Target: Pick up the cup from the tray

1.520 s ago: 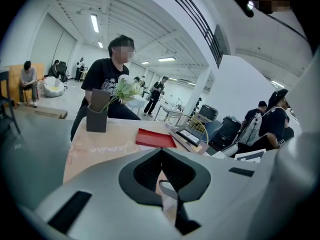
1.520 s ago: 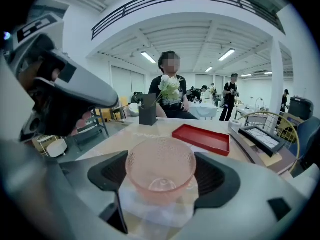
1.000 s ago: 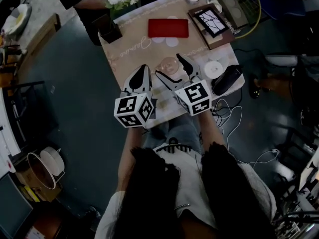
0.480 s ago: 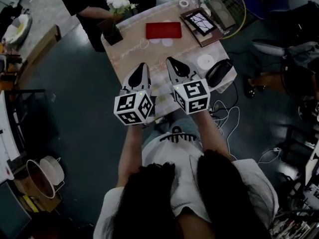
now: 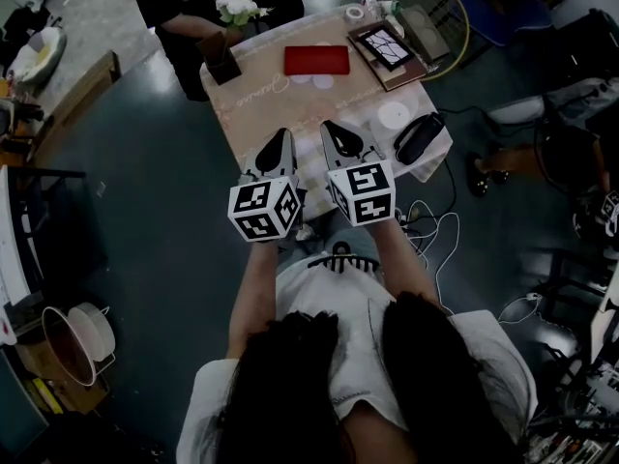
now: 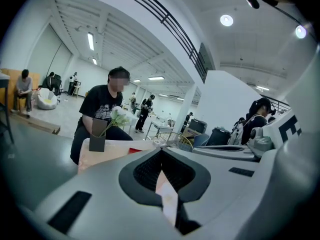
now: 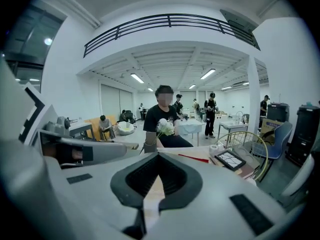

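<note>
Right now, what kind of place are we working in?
Probably a large open workshop or lab hall, not a home: a railed mezzanine runs overhead, strip ceiling lights recede behind it, and several people stand among scattered work tables.

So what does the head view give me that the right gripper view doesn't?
Only the head view: the marker cubes from above, the white disc, the black object beside it and the floor cables. Only the right gripper view: the right gripper with its jaws shut on nothing, the balcony rail and people standing behind. Both: the red tray, flowers, framed picture and left gripper. I can't make out a cup in either.
</note>
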